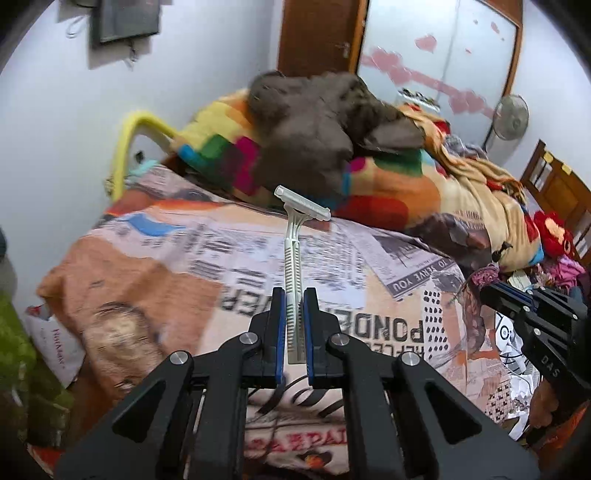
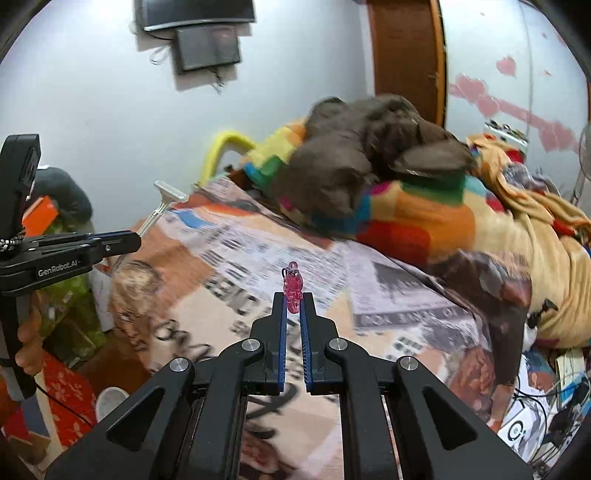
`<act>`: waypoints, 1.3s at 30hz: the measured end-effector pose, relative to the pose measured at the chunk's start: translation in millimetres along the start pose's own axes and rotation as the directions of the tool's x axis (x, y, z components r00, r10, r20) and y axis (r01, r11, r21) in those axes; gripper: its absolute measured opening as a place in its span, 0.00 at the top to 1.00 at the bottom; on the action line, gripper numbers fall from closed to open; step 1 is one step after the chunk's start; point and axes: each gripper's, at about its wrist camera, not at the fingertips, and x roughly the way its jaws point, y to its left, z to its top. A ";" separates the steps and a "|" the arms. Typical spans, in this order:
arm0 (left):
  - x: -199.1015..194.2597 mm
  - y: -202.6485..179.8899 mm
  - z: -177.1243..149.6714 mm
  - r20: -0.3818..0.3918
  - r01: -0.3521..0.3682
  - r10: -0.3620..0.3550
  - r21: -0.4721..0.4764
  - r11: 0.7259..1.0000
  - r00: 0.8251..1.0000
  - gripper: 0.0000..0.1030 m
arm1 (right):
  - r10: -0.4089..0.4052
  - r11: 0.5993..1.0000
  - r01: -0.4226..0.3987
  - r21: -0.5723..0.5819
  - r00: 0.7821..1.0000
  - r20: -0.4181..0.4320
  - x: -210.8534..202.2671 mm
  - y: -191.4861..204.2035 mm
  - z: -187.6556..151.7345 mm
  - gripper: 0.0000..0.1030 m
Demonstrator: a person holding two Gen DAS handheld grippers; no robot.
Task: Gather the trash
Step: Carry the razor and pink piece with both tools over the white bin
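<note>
**Both claws hold small trash above the bed**

The left claw (image 1: 294, 295) is clenched on a white disposable razor (image 1: 294, 258), gripping its ribbed handle low down so that the head sticks out ahead of the tips, over the bed (image 1: 155, 280). In the right wrist view the same razor (image 2: 162, 203) juts from the left claw (image 2: 135, 236) at the left edge, with a hand (image 2: 27, 343) wrapped around the claw's handle below.

The right claw (image 2: 293, 299) is clenched on a small pink translucent piece (image 2: 293, 286), pinched at its very tips; what the piece is cannot be told. In the left wrist view the right claw (image 1: 487, 291) shows at the right edge.

The bed wears a cover printed like newspaper pages. Farther back on it lie a bright patchwork blanket (image 1: 373, 181) and a heap of brown cloth (image 1: 317, 129) on top of that. Behind stand a pale wall, a brown wooden door (image 1: 317, 33) and a fan (image 1: 511, 116) to the right
</note>
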 end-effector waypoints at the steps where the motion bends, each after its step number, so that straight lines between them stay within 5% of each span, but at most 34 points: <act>1: -11.0 8.1 -1.8 0.008 -0.007 0.007 -0.006 1.000 1.000 0.93 | 0.011 1.000 -0.011 -0.013 1.000 0.009 -4.4 11.4 2.8 0.94; 10: -120.9 84.5 -28.4 0.091 -0.106 0.112 -0.067 0.992 0.990 0.93 | 0.133 0.985 -0.125 -0.117 0.989 0.066 -37.9 111.1 17.4 0.94; 20: -230.2 165.4 -91.2 0.165 -0.202 0.230 -0.168 0.965 0.959 0.93 | 0.281 0.931 -0.259 -0.256 0.958 0.054 -50.9 221.6 12.0 0.94; 29: -265.6 230.9 -157.7 0.134 -0.239 0.282 -0.268 0.933 0.950 0.93 | 0.413 0.855 -0.410 -0.317 0.909 -0.060 -29.6 324.3 -16.2 0.94; 39: -254.2 297.9 -243.6 0.008 -0.298 0.325 -0.382 0.875 0.946 0.93 | 0.439 0.790 -0.494 -0.363 0.869 -0.227 5.9 399.4 -56.8 0.94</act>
